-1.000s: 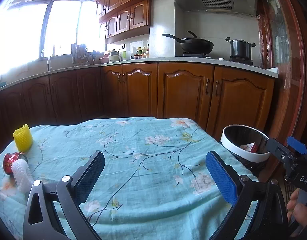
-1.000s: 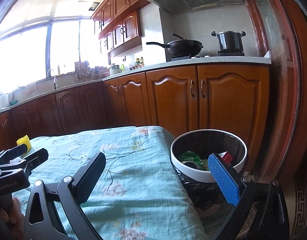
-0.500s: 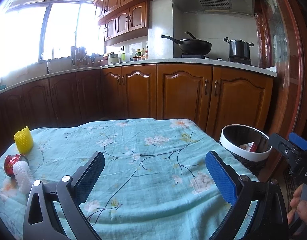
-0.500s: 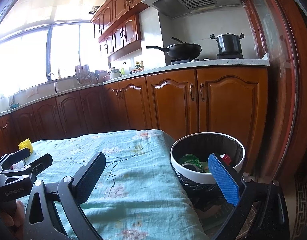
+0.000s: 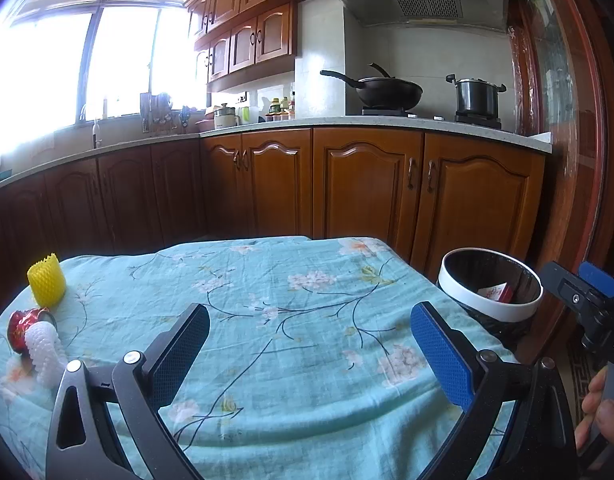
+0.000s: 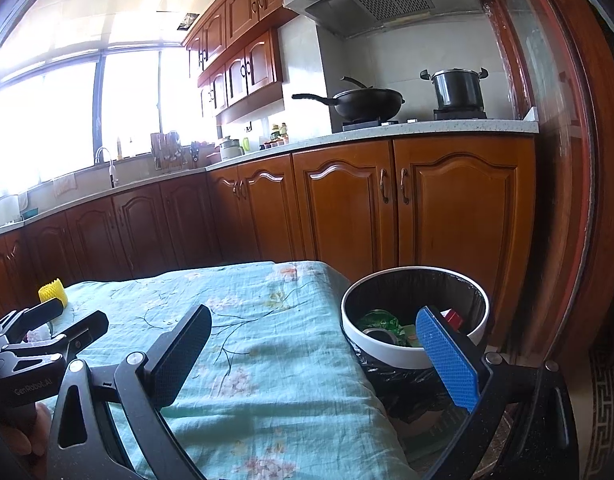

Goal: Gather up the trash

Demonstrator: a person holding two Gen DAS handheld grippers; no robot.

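Note:
A white-rimmed trash bin (image 5: 491, 310) with a black liner stands off the table's right edge; in the right wrist view the bin (image 6: 387, 350) holds green and red scraps. On the table's left lie a yellow foam net (image 5: 47, 284), a red crushed can (image 5: 23, 326) and a white foam net (image 5: 47, 356). My left gripper (image 5: 311, 356) is open and empty above the table's near middle. My right gripper (image 6: 313, 356) is open and empty over the table's right edge, its blue finger in front of the bin.
The table wears a teal floral cloth (image 5: 267, 300). Wooden kitchen cabinets (image 5: 367, 188) run behind, with a wok (image 5: 383, 90) and a pot (image 5: 477, 98) on the hob. A wooden door frame (image 5: 575, 120) stands at the right.
Both views have tilted slightly upward, so both grippers have shifted a little. Both stay open and empty; the trash on the table has not moved.

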